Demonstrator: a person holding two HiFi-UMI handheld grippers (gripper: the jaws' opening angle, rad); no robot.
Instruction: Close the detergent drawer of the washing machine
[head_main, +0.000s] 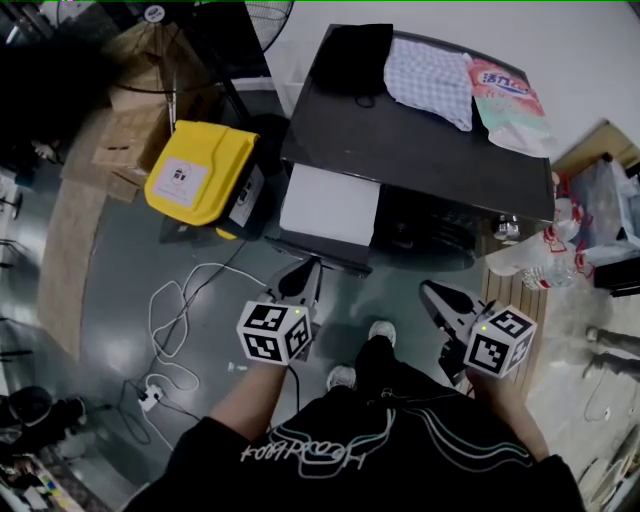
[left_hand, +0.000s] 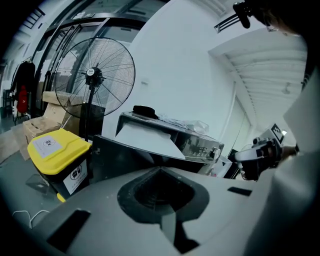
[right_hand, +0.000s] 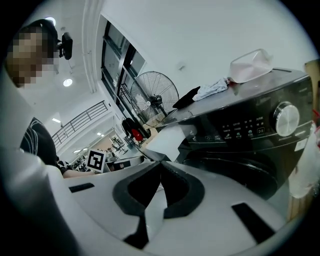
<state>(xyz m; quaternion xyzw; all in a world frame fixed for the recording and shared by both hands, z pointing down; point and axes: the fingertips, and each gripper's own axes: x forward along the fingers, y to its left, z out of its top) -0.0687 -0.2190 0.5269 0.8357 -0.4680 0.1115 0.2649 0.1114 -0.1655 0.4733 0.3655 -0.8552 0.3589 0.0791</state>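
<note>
Washing machine (head_main: 420, 150) front is hidden below its top in the head view. Yellow bin (head_main: 200, 170) stands just left of the machine. Detergent drawer (head_main: 330, 205), white, projects open from the machine's front left corner. Left gripper (head_main: 305, 274) and right gripper (head_main: 430, 292) hang apart from the drawer, jaws together, holding nothing.

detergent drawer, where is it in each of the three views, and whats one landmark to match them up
Head view: the detergent drawer is the white slab at centre, pulled out of the washing machine towards the person.
Left gripper view: centre, just above the jaws.
Right gripper view: centre, just above the jaws, left of the control panel.
Shared landmark: the black cloth on the machine's top.
</note>
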